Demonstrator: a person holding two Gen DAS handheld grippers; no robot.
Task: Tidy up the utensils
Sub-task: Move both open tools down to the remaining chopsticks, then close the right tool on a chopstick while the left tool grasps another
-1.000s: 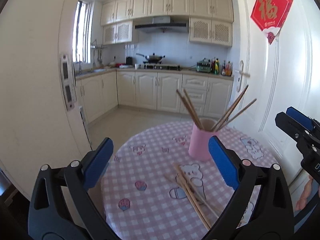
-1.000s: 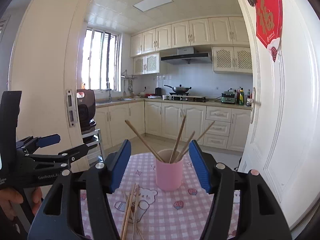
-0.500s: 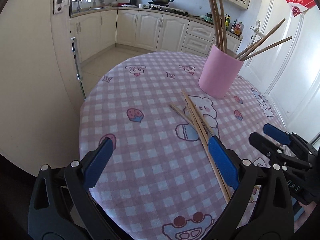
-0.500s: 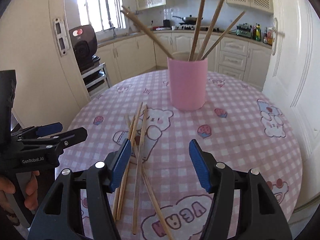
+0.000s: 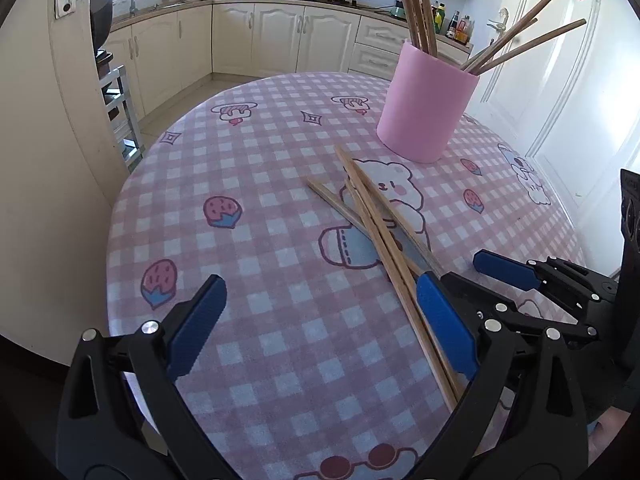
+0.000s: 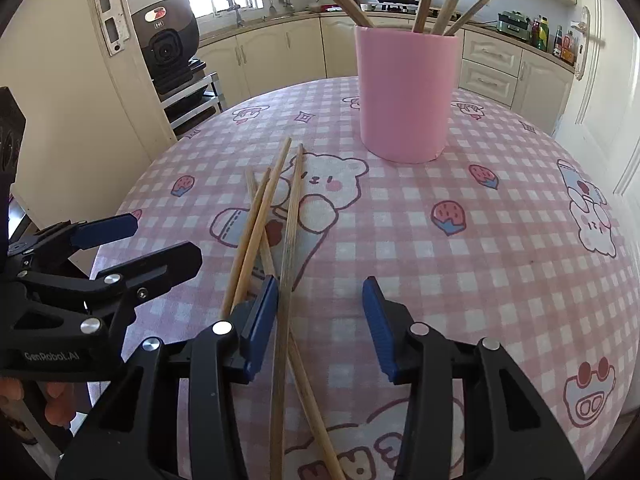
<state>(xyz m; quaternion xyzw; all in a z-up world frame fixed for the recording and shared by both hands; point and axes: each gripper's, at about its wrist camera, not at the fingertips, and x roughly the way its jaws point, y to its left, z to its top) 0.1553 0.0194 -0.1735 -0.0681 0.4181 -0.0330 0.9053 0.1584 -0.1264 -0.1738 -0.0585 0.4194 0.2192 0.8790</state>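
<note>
Several loose chopsticks (image 6: 260, 216) lay crossed in a small heap on the table (image 6: 500, 240), near the pink cup (image 6: 406, 96), which stood upright with more chopsticks already leaning inside it. We found the right gripper (image 6: 320, 320) low over the near ends of the heap, its jaws closing, with one or two sticks lying between them but the pads not yet pressing on any. The left gripper (image 5: 320, 320) hung beside it with its fingers spread wide and nothing in them; the heap ran past its right-hand finger.

We judged the main hazard to be the crossing itself: a pinch on one stick could drag or flick the stick beneath it, and round sticks (on smooth cloth) would roll toward the table's edge. The two grippers stood close together, so a collision was also possible. A careless lift could knock the cup over.

The table was round, under a pink checked cloth printed with bears and strawberries. Behind it we noted cream kitchen cabinets, a stove with a pan, a window and a white door.
</note>
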